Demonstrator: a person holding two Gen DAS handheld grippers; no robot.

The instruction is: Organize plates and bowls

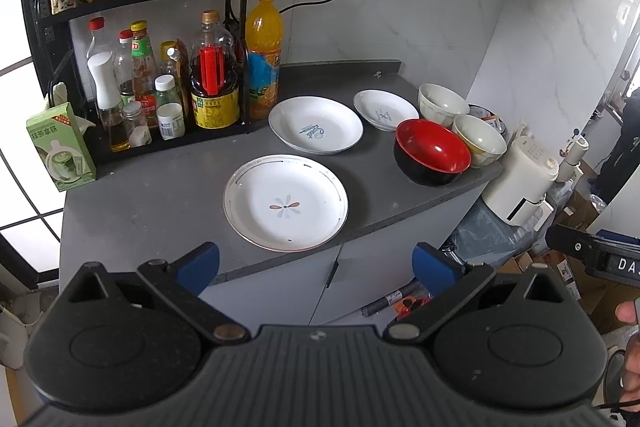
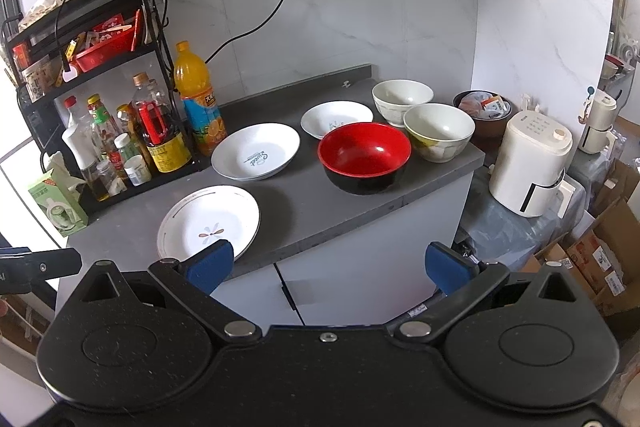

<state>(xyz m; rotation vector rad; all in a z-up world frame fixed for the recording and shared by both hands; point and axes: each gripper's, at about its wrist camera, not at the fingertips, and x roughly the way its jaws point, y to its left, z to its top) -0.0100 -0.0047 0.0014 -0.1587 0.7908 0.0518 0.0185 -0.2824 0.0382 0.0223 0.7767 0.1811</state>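
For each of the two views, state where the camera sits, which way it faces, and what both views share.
Left wrist: behind the open left gripper, facing the flower plate; a fingertip shows at right.
Right wrist: behind the open right gripper, facing the red bowl.
Shared: the plates, bowls and grey counter.

Landmark: red bowl (image 2: 365, 157), black outside, upright, empty, near tabletop front edge.
Flower plate (image 2: 209, 221): white, rimmed, flat, well left-front of red bowl.
"Sweet" plate (image 2: 256, 151): white, deep, left of it.
Small white plate (image 2: 337, 118): just behind.
White bowl (image 2: 402, 101): behind-right.
Cream bowl (image 2: 439, 131): just right, both upright, empty.
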